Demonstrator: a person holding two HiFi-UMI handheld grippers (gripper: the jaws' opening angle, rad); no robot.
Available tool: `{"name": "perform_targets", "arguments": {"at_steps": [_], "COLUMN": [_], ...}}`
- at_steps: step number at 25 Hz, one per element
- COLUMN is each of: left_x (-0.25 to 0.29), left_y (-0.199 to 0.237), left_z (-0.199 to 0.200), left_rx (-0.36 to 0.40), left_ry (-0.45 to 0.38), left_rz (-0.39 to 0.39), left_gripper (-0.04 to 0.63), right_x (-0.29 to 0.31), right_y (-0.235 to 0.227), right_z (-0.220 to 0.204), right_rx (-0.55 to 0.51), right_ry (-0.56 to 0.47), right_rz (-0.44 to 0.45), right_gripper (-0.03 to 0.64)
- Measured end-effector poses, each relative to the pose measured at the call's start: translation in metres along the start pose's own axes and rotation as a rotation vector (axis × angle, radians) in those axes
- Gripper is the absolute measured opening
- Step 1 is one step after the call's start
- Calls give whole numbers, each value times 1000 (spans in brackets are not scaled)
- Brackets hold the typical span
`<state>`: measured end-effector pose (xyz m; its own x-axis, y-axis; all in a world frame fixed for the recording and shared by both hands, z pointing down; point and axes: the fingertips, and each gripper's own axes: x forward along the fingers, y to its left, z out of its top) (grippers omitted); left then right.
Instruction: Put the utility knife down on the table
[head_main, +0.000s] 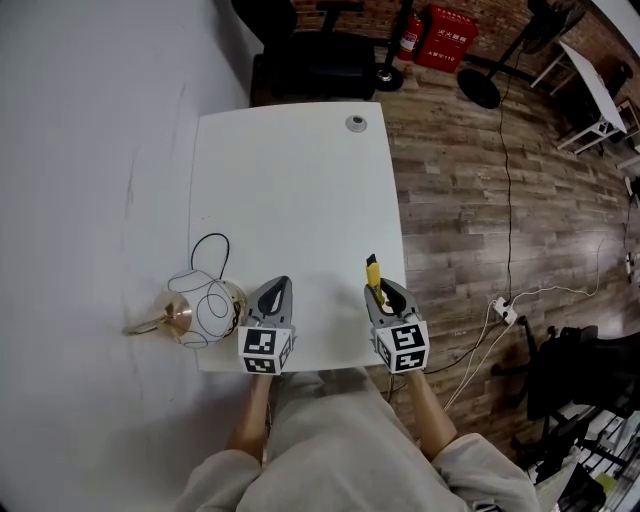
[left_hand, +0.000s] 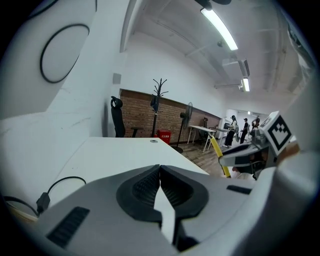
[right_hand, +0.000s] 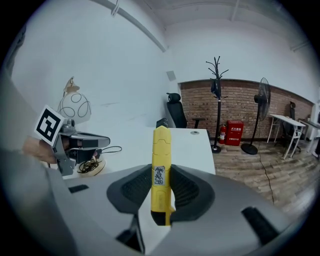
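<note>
A yellow utility knife (right_hand: 160, 172) stands clamped between the pads of my right gripper (right_hand: 161, 187), its tip pointing away from me and upward. In the head view the knife (head_main: 373, 273) sticks out ahead of the right gripper (head_main: 386, 293) over the near right part of the white table (head_main: 295, 180). My left gripper (head_main: 275, 296) hovers over the table's near left part, its jaws shut with nothing between them (left_hand: 160, 186). The left gripper view also catches the knife (left_hand: 218, 154) at its right.
A round wire-wrapped lamp on a brass base (head_main: 203, 309) with a black cable (head_main: 210, 250) sits at the table's near left corner. A grommet (head_main: 355, 124) marks the far edge. An office chair (head_main: 300, 50) stands beyond the table. Wooden floor with cables (head_main: 505, 300) lies to the right.
</note>
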<state>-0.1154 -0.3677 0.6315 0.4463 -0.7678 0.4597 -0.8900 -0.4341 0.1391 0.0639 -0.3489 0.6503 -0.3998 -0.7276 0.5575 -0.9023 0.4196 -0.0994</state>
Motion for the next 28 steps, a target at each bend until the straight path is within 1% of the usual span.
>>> {"name": "perform_targets", "arguments": {"at_steps": [3, 8, 23, 28], "left_x": [3, 5, 10, 11], "left_y": [2, 4, 13, 12], "left_z": [-5, -7, -7, -7], "left_rx": [-9, -26, -46, -48], "left_ry": [7, 12, 18, 20], "left_rz": [-7, -6, 23, 24], "left_gripper": [6, 6, 6, 6], "right_x": [10, 28, 71, 85], "right_y": [1, 5, 16, 18], "right_z": [-5, -12, -37, -54], "right_rx": [-40, -175, -794, -962], "right_ry": [30, 101, 290, 355], "right_rz": [9, 54, 215, 272], "right_gripper": [109, 109, 110, 110]}}
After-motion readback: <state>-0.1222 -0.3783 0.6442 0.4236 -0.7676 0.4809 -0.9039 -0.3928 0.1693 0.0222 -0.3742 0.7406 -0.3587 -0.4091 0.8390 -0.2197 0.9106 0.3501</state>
